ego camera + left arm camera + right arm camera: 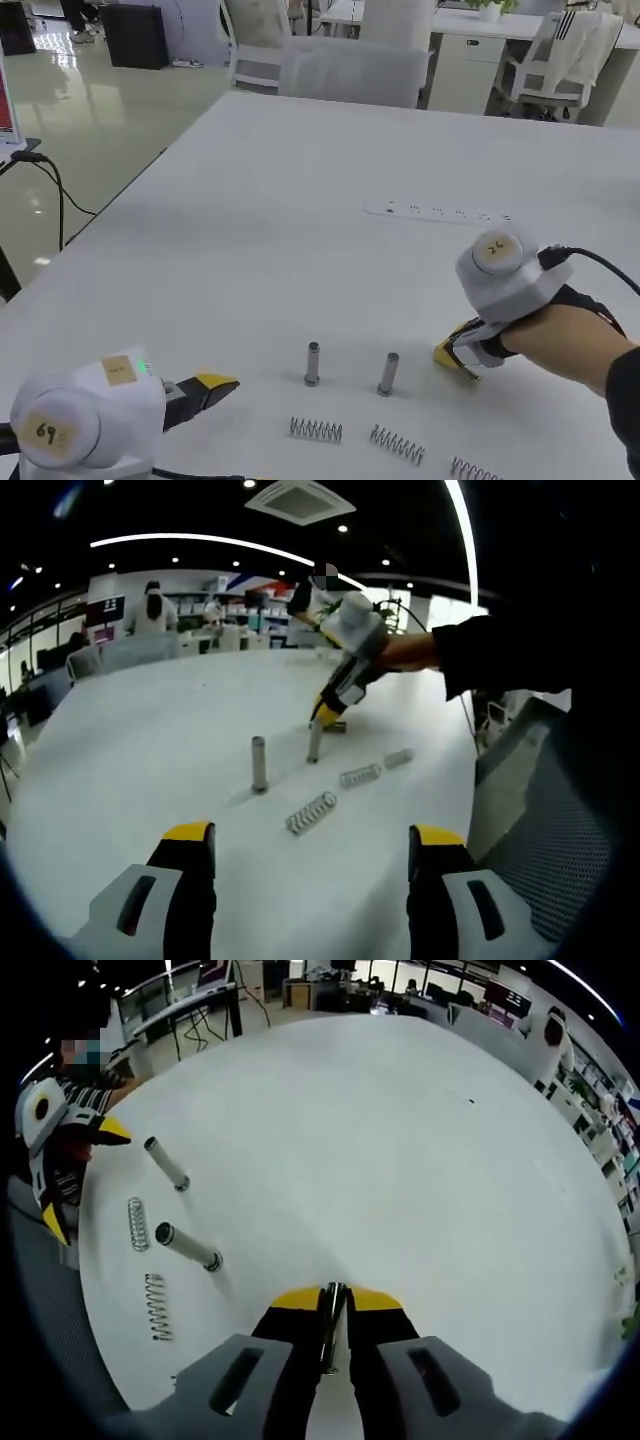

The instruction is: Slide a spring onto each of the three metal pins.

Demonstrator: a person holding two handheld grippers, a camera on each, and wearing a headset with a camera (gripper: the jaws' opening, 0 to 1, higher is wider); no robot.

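Two metal pins (312,362) (388,373) stand upright on the white table (300,200). In front of them lie three springs (316,430) (397,444) (475,470). My right gripper (455,358) is low at the table, right of the pins, and shut on a third metal pin (331,1330) held between its yellow tips (335,1300). My left gripper (210,388) hovers at the near left, open and holding nothing (310,835). In the left gripper view the pins (259,764) (315,740) and springs (311,812) (360,776) lie ahead of it.
A white power strip (440,212) lies flat on the table beyond the pins. Office chairs (350,60) stand at the far edge. A black cable (55,195) hangs off to the left of the table. The table edge runs close along the near side.
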